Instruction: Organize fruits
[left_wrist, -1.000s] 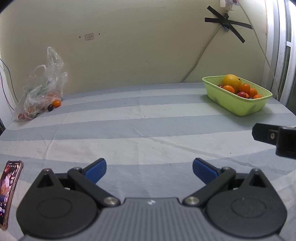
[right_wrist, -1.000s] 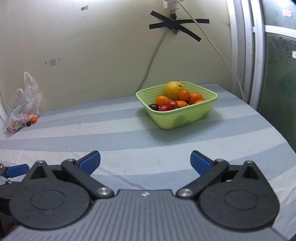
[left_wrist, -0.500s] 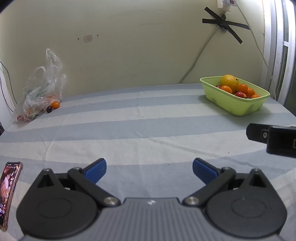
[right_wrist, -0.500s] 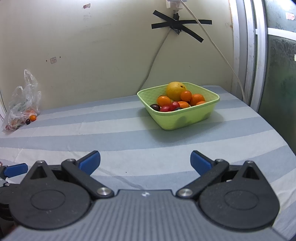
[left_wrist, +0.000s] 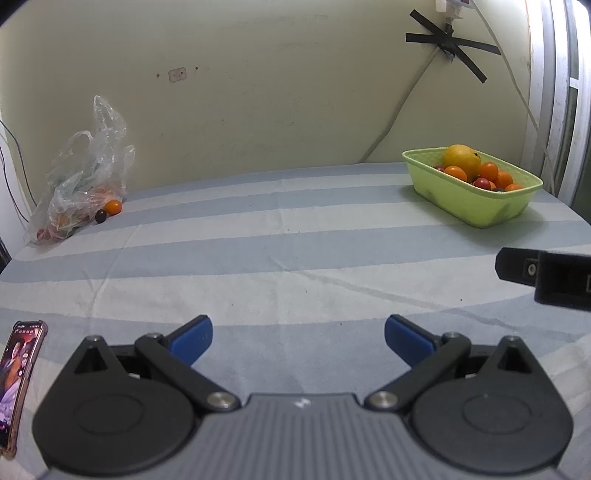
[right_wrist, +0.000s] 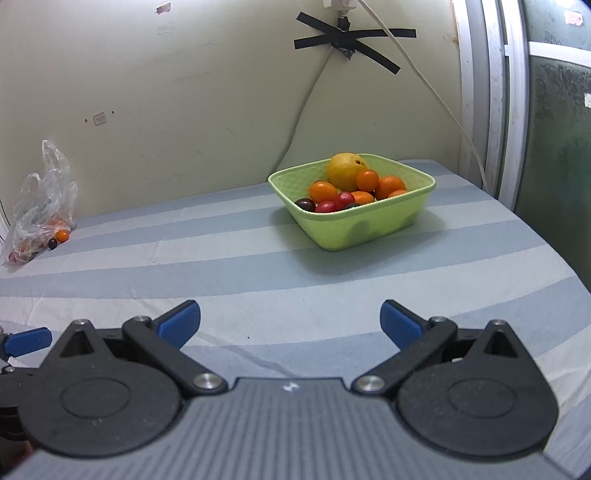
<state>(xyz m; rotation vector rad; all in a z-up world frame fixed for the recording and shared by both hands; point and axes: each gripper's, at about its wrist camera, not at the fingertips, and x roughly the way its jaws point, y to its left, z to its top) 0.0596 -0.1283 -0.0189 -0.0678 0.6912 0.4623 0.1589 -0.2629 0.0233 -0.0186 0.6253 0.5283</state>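
Green plastic basket (right_wrist: 369, 229) holds fruits (right_wrist: 347, 184): one large yellow, several orange, red, dark; sits ahead of right gripper (right_wrist: 290, 323), slightly right of its fingers. Right gripper fingers spread wide, nothing between. Left gripper (left_wrist: 298, 334) fingers likewise apart, empty. Clear plastic bag (left_wrist: 79, 181) far ahead-left of left fingers, against wall; orange fruit (left_wrist: 113, 206) and dark fruit (left_wrist: 100, 216) just beside it on striped cloth (left_wrist: 258, 266). Phone (left_wrist: 18, 373) left of left fingers.

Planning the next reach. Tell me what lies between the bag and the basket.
Only bare striped sheet lies between the bag and the basket. Two small fruits sit right beside the bag. The left wrist view shows the whole stretch.
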